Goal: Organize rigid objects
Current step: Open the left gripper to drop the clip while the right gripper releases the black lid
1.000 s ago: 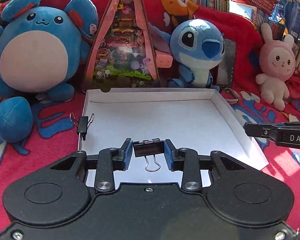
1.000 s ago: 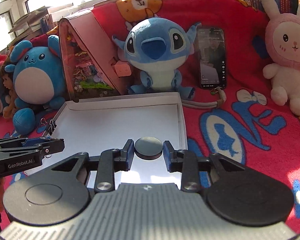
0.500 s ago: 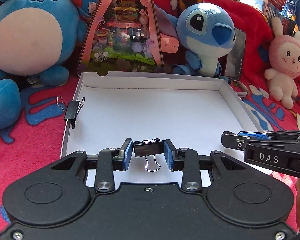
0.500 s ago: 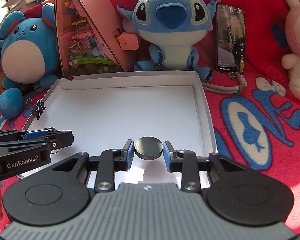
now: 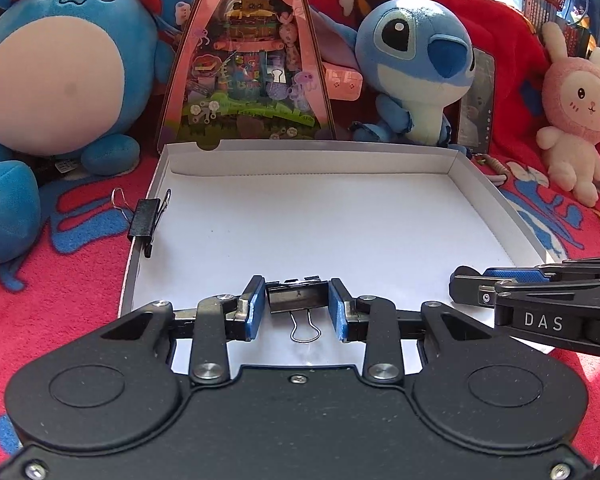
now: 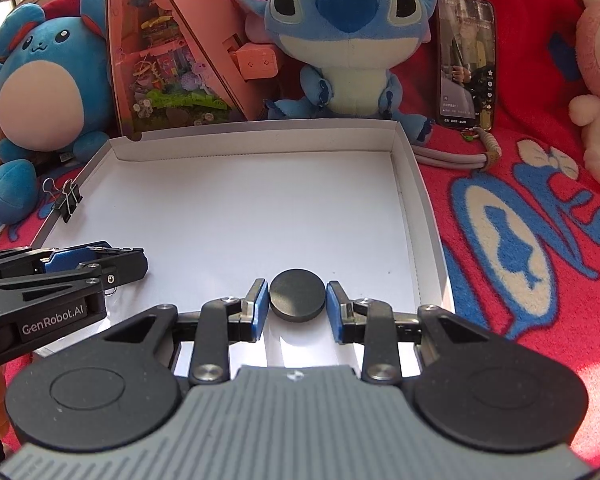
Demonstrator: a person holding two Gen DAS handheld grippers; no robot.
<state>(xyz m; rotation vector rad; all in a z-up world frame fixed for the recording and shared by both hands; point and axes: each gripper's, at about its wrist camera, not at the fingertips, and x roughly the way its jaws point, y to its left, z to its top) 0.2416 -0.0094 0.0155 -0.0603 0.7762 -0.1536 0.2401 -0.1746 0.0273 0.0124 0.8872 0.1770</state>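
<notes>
Compared with one second ago, both grippers have come forward and lower over the white box lid (image 5: 480, 200), so its white floor now fills more of each view. I judge that both objects are close to being put down inside it.

The left gripper (image 5: 297, 306) is clenched on a black binder clip (image 5: 296, 298), held by its two ends between the blue pads (image 5: 255, 307), with the wire handle hanging down above the lid's near part. The right gripper (image 6: 297, 306) holds a dark round disc (image 6: 297, 295) above the near right part of the lid; its pads sit at the two sides of the disc, and the grasp looks light. Neither object touches the floor of the lid yet, as far as I can tell.

A second binder clip (image 5: 145, 222) is clipped on the left wall of the lid.

Some writing can be read: "DAS" on the side of the right gripper in the left view, and "GenRobot.AI" on the side of the left gripper in the right view. Behind the lid, a phone (image 6: 466, 60) leans upright with its screen lit, but the small text there is not readable.
</notes>
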